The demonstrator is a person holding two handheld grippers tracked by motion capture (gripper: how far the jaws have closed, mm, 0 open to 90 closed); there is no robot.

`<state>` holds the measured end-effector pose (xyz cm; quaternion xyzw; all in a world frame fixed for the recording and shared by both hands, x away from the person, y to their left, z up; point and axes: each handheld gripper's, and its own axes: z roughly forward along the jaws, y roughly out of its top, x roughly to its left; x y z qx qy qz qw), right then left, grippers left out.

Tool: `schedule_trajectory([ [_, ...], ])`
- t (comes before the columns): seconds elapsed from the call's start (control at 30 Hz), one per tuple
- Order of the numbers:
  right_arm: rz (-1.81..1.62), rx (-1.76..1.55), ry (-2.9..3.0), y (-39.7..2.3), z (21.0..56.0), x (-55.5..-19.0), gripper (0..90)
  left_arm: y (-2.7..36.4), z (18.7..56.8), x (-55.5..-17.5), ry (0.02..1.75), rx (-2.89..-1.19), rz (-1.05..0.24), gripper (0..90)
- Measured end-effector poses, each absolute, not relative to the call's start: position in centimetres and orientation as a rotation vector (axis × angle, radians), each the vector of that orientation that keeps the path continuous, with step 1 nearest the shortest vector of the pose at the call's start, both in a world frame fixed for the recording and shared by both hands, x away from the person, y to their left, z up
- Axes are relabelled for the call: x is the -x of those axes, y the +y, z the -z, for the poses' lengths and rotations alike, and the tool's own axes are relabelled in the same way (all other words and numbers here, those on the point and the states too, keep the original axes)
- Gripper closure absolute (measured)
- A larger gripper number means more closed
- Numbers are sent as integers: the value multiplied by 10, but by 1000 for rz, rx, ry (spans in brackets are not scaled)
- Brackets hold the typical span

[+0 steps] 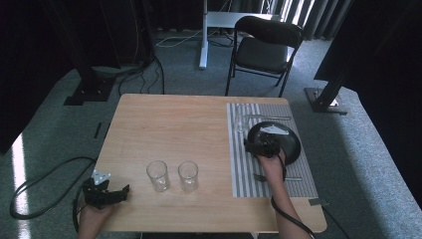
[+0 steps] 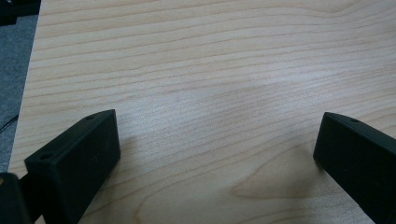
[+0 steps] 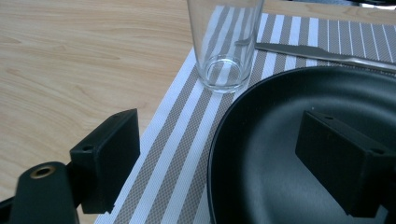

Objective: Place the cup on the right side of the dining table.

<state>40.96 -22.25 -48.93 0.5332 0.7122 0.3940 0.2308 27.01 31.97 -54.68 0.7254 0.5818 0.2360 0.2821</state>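
A black plate (image 1: 288,144) (image 3: 299,140) lies on a grey-and-white striped placemat (image 1: 244,164) (image 3: 187,154) at the table's right. My right gripper (image 1: 261,145) (image 3: 219,140) is open astride the plate's left rim, one jaw over the mat and the other over the plate, holding nothing. A clear empty glass (image 1: 242,121) (image 3: 226,42) stands upright on the mat just beyond it. My left gripper (image 1: 110,195) (image 2: 217,135) is open over bare wood near the front left corner.
Two empty glasses (image 1: 158,175) (image 1: 188,175) stand side by side at the table's (image 1: 169,124) front middle. A knife (image 1: 273,118) (image 3: 317,52) lies on the mat behind the plate and a fork (image 1: 260,177) in front of it. A black chair (image 1: 263,47) stands beyond the table.
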Motion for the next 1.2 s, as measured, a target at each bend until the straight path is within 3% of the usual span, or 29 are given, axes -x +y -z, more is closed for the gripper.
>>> schedule_trajectory([
  [1.2, -1070, -1501, 1910, -260, 507, -339, 133, 320, 547, -270, 1558, -1943, -632, 8],
])
